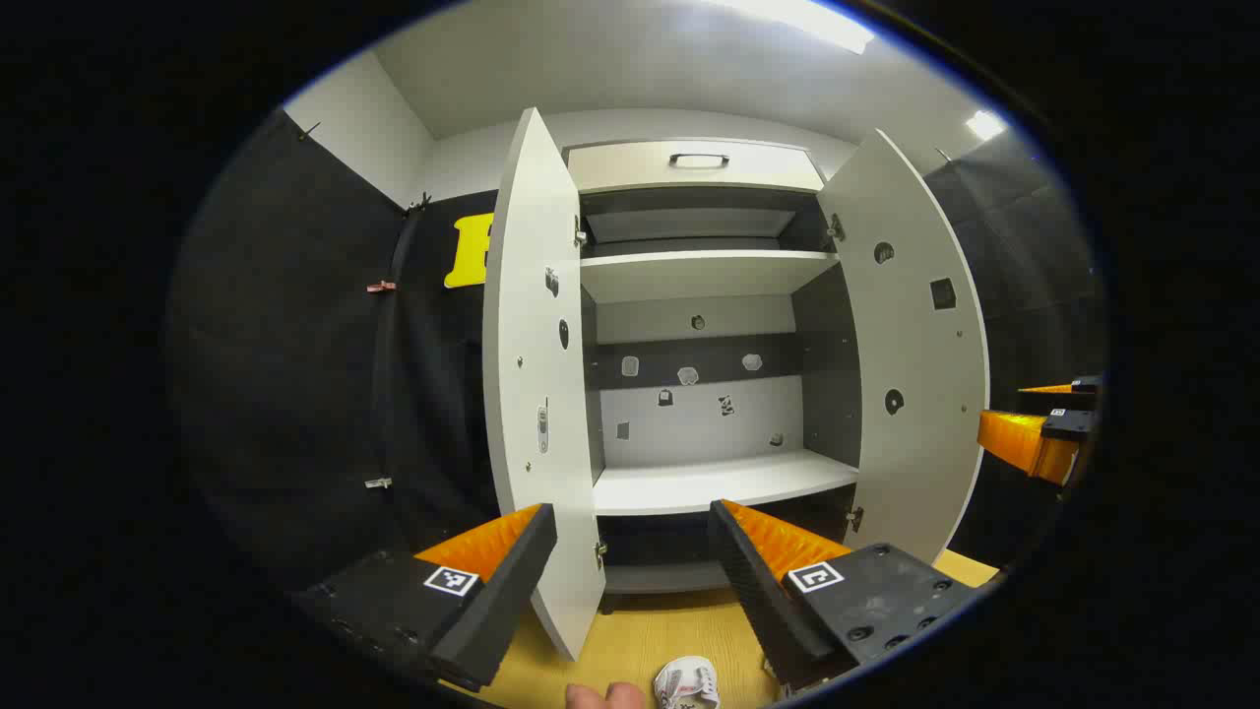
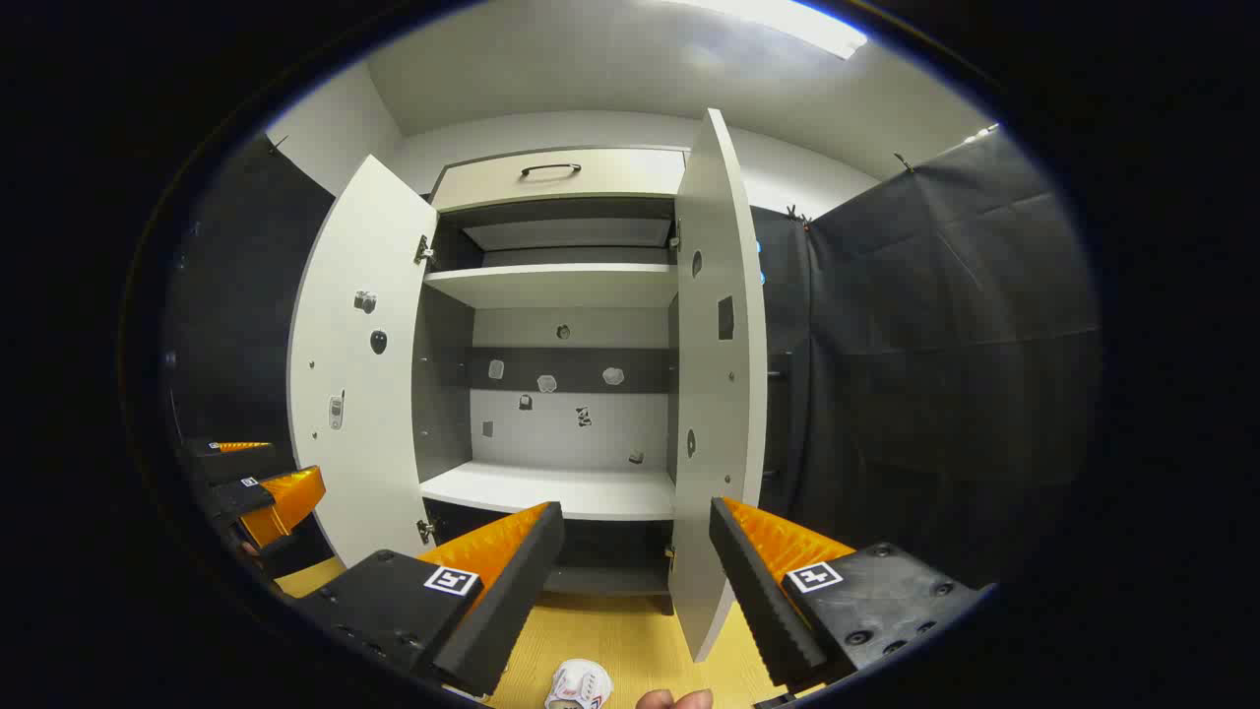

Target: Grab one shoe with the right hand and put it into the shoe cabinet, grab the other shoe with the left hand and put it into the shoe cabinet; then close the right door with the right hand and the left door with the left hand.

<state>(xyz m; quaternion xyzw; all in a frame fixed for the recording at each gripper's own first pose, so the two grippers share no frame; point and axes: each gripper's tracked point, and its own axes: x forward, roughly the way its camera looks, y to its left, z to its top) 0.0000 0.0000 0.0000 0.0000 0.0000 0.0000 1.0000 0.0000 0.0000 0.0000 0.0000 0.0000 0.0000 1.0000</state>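
The white shoe cabinet [image 1: 704, 295] stands ahead with both doors swung wide; its left door [image 1: 536, 394] and right door [image 1: 915, 374] flank bare shelves. On the wooden floor, at the bottom edge, lies a white shoe [image 1: 686, 682], also seen as the shoe [image 2: 579, 684] in the right gripper view. My left gripper [image 1: 630, 510] is open and holds nothing, above the shoe. My right gripper [image 2: 635, 505] is open too, before the cabinet [image 2: 561, 345] and its right door [image 2: 719, 394]. The right gripper [image 1: 1034, 414] shows at the far right, the left gripper [image 2: 261, 468] at the far left.
A drawer with a dark handle [image 1: 699, 160] tops the cabinet. Yellow wooden floor [image 1: 640, 630] lies in front. Black cloth walls stand on both sides. A small pinkish shape [image 1: 605, 696] sits at the bottom edge beside the shoe; I cannot tell what it is.
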